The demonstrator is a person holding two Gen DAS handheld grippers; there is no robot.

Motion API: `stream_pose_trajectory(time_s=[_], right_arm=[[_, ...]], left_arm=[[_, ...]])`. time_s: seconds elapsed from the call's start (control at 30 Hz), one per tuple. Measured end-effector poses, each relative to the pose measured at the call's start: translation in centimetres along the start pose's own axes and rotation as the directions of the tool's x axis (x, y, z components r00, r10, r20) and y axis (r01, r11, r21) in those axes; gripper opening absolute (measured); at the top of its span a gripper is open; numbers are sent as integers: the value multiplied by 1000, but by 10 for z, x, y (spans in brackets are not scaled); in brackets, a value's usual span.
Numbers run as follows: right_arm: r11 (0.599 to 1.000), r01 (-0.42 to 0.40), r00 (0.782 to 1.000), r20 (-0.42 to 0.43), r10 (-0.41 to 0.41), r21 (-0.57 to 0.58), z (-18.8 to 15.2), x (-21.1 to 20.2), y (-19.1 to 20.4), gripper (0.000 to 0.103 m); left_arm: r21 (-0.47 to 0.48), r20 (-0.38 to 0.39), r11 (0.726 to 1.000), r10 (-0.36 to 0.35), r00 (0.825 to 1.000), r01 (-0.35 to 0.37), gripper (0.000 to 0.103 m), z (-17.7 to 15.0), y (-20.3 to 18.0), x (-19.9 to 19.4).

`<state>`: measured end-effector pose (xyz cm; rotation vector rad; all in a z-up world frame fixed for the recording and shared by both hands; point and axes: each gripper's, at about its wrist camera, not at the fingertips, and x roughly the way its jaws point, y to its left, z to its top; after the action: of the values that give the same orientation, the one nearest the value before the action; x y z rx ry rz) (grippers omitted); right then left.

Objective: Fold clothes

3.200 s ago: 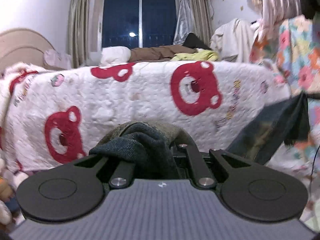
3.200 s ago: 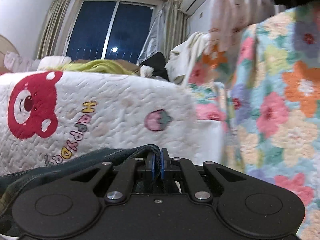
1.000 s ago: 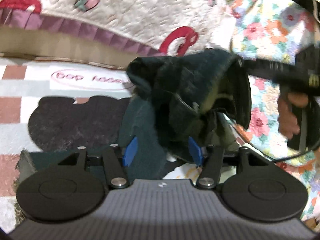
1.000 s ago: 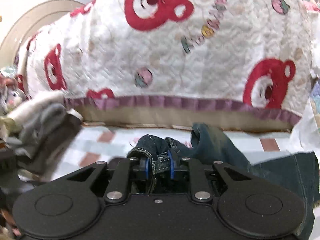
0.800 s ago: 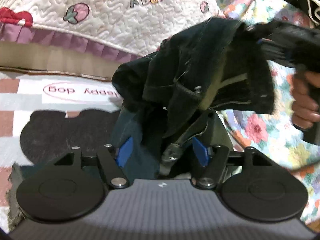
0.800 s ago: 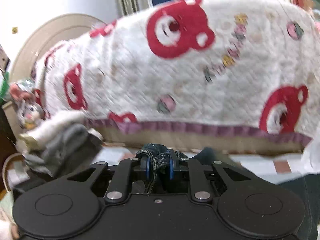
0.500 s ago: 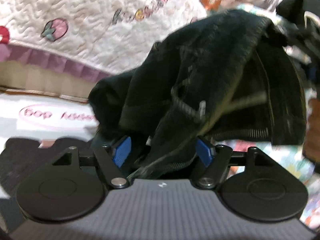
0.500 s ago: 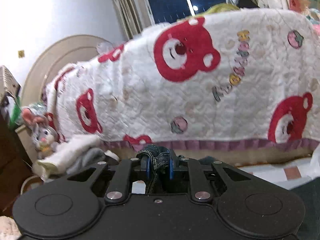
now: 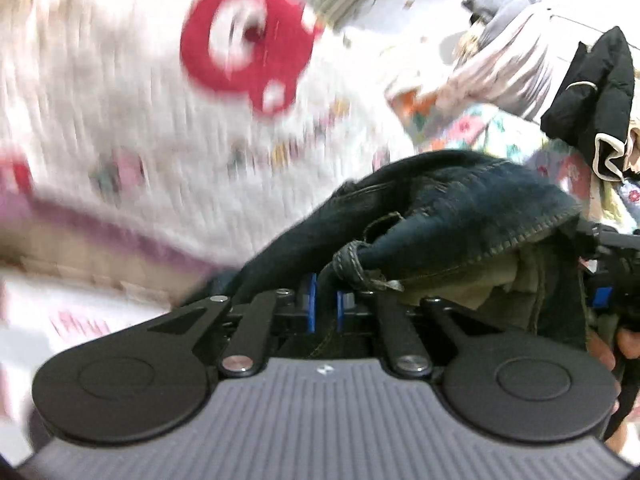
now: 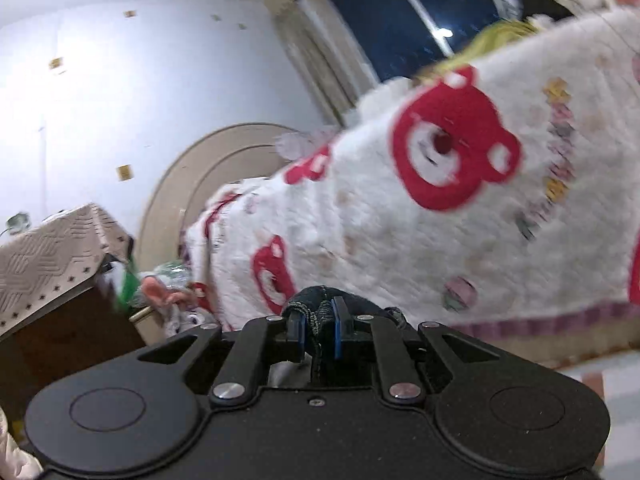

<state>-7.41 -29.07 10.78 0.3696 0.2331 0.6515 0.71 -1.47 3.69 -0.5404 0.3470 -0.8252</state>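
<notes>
A pair of dark blue jeans (image 9: pixel 452 216) hangs bunched in the air in front of the bed, showing an olive lining. My left gripper (image 9: pixel 324 300) is shut on a rolled denim edge between its blue pads. At the right edge of the left wrist view the other gripper (image 9: pixel 616 276), held by a hand, grips the far side of the same garment. In the right wrist view my right gripper (image 10: pixel 318 330) is shut on a thick denim hem (image 10: pixel 316 300); the rest of the jeans lies hidden below it.
A bed with a white quilt with red bears (image 10: pixel 460 208) fills the background, its rounded headboard (image 10: pixel 224 172) to the left. A wooden cabinet with a beige cloth (image 10: pixel 48 248) stands at far left. Floral fabric (image 9: pixel 480 128) and hanging clothes (image 9: pixel 592 92) crowd the right.
My left gripper, open around the jeans half a second ago, has closed on a denim edge. Both grippers have swung upward and tilted, with the bed blurring past.
</notes>
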Motion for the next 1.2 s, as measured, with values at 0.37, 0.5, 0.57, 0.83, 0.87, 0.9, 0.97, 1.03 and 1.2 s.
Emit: stream_pose_trajectory(time_s=[0.37,0.5,0.57,0.83,0.87,0.9,0.97,1.03,1.2], right_arm=[[875,341,889,-184,-419,-345,-81,85,4,75],[915,314,844,-367,-391,-253,-154,81,-13,74],[940,283,832,-439,-340,-190,-179,72,-17,74],[924,208,743,-563,-362,-321,-249,72,3,74],[906,203,728,-562,-393,-371,-254,80,5,74],[885,198,712,-558,-425,-422,-259,89,7,76],[776,229,663,-490,-566,-587,-273,105,7,84],[719,267,638,-441,-631,-642,-279,113,-5,84],[862,301,739,-472,-481,-408,-242,99,-35,5]], left_arm=[[27,-60,796,605,794,-604,8,0,96,-61],[49,-212,759,643,736,-649,9,-46,134,-74],[63,-285,740,656,699,-669,10,-69,153,-81],[-37,-330,774,587,739,-632,16,-112,157,-129],[-43,-334,780,578,745,-624,18,-115,154,-130],[-51,-339,788,563,753,-613,21,-120,154,-130],[-68,-351,804,535,769,-590,21,-130,152,-130],[-69,-356,823,507,785,-563,22,-137,146,-127],[15,-331,866,477,814,-500,23,-149,124,-122]])
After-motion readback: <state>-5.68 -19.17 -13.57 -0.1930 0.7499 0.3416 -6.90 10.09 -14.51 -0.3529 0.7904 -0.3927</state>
